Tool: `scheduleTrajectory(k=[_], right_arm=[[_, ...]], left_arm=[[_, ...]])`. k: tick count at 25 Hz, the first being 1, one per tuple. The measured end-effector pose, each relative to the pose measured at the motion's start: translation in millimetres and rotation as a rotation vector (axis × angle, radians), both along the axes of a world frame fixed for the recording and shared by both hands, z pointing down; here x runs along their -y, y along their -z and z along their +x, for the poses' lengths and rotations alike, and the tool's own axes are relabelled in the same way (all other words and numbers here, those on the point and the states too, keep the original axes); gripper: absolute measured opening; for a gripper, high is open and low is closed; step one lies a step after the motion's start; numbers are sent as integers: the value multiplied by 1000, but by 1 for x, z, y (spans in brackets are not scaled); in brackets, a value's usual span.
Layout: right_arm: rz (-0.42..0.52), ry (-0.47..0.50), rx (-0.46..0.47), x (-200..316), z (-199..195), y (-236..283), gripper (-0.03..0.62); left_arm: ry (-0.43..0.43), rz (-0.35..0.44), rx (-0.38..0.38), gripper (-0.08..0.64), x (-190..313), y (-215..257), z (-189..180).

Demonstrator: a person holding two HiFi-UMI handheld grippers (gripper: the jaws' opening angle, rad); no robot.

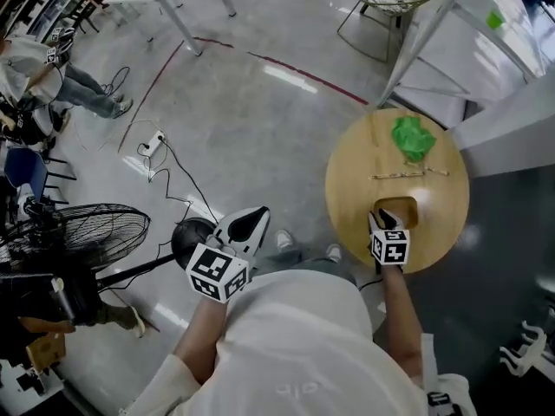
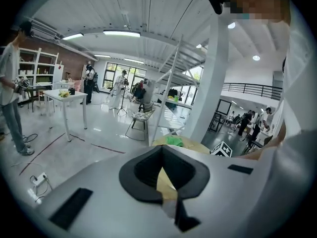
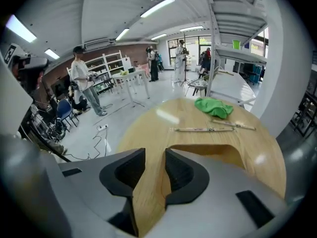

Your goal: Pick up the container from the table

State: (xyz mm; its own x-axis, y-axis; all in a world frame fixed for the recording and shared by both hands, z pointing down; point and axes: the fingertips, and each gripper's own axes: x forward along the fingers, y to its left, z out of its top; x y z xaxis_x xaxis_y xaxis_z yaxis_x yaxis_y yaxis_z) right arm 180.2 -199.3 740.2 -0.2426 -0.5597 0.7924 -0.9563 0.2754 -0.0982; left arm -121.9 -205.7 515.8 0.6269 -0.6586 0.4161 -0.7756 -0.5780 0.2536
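On the round table, the tan container sits just by your R gripper, jaws apart, nothing btwn. L gripper jaws together, off the table. Looks like the reach step. Next, prob: jaws round its wall, squeeze.

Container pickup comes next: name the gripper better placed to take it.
Right. The right gripper hangs over the table, jaws apart, close to the container; the left gripper is off the table, over the floor, jaws together.
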Motion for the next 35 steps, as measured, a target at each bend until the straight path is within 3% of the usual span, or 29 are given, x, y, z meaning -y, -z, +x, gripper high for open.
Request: scheduleTrajectory(k=[8, 13, 22, 35], right_arm=[[-95, -65, -106, 3, 5, -47, 150], [-121, -59, -179, 10, 9, -53, 110], [-152, -79, -215, 12, 8, -56, 51], [-70, -56, -254, 28, -4, -12, 41]], left_arm=[[-25, -41, 23, 15, 13, -20, -31], [-24, -54, 23, 15, 18, -26, -40], [-24, -53, 20, 15, 17, -28, -48], [-6, -16, -9, 15, 7, -13, -43]])
